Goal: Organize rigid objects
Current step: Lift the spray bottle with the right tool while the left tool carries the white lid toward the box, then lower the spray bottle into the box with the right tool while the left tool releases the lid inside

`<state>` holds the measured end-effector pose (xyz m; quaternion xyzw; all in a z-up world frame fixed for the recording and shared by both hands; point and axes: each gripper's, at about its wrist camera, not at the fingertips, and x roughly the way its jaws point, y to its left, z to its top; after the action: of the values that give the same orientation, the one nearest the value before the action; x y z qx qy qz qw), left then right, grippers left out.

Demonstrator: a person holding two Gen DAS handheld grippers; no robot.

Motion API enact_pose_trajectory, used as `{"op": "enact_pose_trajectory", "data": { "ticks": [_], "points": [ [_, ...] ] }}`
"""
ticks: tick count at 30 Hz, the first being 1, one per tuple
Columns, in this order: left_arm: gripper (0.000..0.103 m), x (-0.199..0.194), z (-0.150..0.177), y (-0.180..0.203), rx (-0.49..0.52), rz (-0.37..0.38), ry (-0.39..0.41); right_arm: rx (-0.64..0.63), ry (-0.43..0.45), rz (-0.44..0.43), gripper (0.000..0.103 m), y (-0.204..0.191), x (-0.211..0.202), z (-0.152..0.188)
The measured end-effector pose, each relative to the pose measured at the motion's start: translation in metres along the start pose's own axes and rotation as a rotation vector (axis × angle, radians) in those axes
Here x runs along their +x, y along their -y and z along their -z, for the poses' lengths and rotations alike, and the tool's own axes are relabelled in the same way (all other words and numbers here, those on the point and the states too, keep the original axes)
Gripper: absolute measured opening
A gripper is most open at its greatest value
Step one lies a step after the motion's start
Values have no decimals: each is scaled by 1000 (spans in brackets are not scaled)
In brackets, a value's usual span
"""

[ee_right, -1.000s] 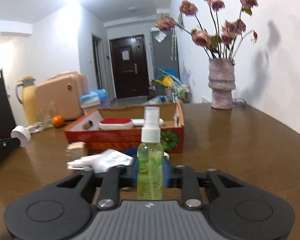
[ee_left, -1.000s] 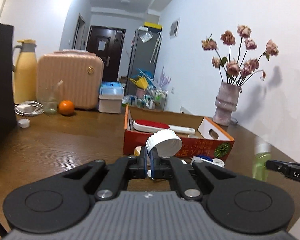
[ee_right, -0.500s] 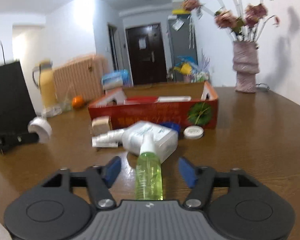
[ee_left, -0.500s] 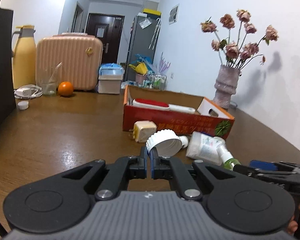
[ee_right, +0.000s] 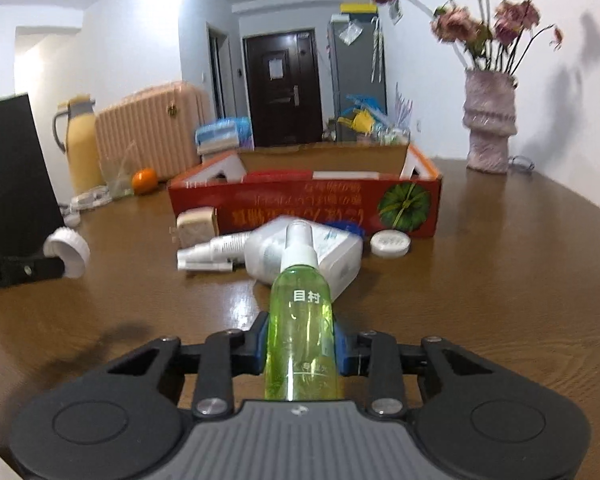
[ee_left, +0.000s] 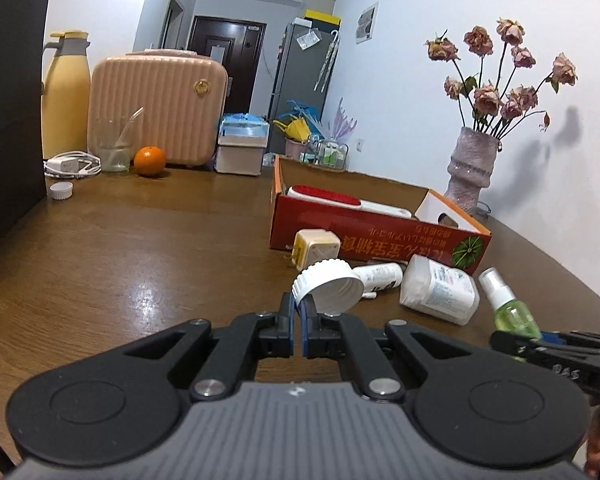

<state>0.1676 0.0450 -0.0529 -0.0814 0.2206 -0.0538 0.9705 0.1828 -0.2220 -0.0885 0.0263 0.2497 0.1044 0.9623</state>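
Left wrist view: the left tool (ee_left: 299,310) sits at lower centre, its 2 blue-padded fingers pressed onto the rim of a ribbed white bottle cap (ee_left: 327,286) that tilts up and to the right above the wooden table (ee_left: 139,248). Just beyond the cap lie a cream plug adapter (ee_left: 315,249), a small white spray tube (ee_left: 380,274) and a large white bottle (ee_left: 438,289) on its side, all in front of a red cardboard box (ee_left: 380,240) holding a red-and-white lint brush (ee_left: 340,203). Right wrist view: the right tool (ee_right: 302,346) at lower centre pinches a green spray bottle (ee_right: 302,328) by its body, white nozzle pointing away toward the large white bottle; whether the bottle touches the table cannot be told. A flat white lid (ee_right: 391,242) lies at centre right, touching the box front. At upper right stands a vase of dried roses (ee_right: 488,120); an orange (ee_right: 144,180), a pink suitcase (ee_right: 151,136) and a yellow jug (ee_right: 81,144) fill the left middle.
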Motion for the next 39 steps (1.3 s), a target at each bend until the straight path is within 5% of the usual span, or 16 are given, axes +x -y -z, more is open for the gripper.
{"op": "enact_pose_trajectory", "data": {
  "ticks": [9,14,22,30,32,35,39],
  "points": [
    [4,24,-45,20,63,73,53,-5,133,14,30,27,-21,-53],
    [4,82,-96,27,91,127,17,17,133,11,30,53,20,-102],
    [4,204,-150,21,110,81,-169,28,15,48,30,90,131,-167],
    [4,288,-150,21,155,-2,-296,-113,-120,162,30,76,223,-180],
    [4,298,-148,19,152,-8,-310,-156,-138,197,30,72,236,-174],
    [6,307,-145,17,155,-10,-329,-185,-150,222,14,69,249,-168],
    [12,304,-144,16,163,-8,-320,-216,-156,230,15,65,252,-165]
  ]
}}
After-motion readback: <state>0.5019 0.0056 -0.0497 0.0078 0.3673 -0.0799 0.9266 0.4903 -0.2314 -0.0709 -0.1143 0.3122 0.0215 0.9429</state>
